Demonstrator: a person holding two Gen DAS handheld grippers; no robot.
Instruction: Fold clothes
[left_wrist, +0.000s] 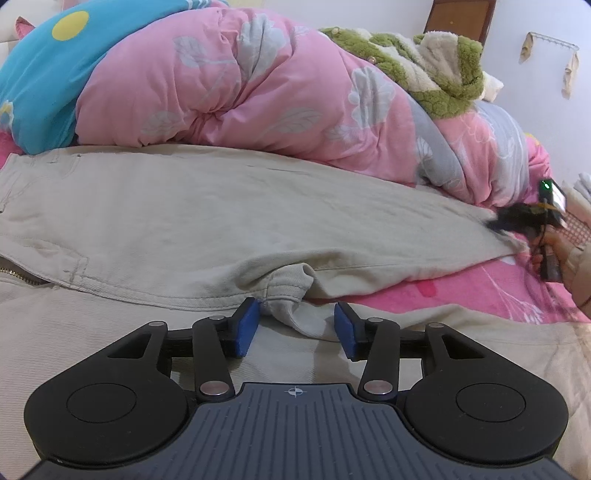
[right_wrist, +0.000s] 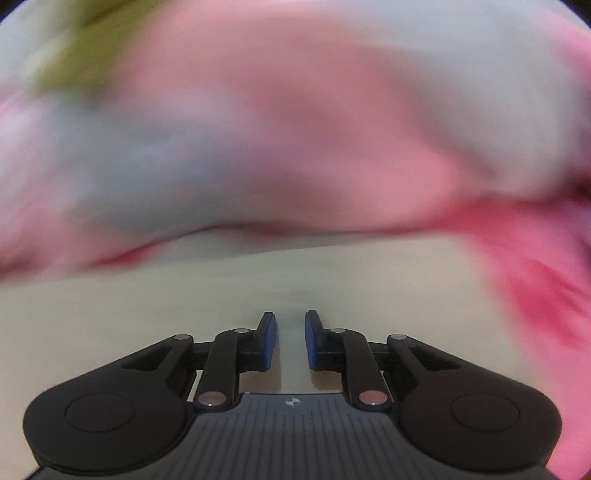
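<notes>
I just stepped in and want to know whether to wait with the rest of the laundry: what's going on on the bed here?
A person is folding beige trousers spread across the bed, a claw in each hand. The left claw is open around a bunched fold at the crotch, not yet closed on it. The right claw sits at the far leg end, over beige cloth with its jaws a little apart; that view is blurred, so any grip is unclear. A pink quilt is heaped behind.

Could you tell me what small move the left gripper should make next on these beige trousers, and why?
Probably close the left gripper: its jaws stand open around a bunched fold of the beige trousers at the crotch, not yet pinching it.
</notes>
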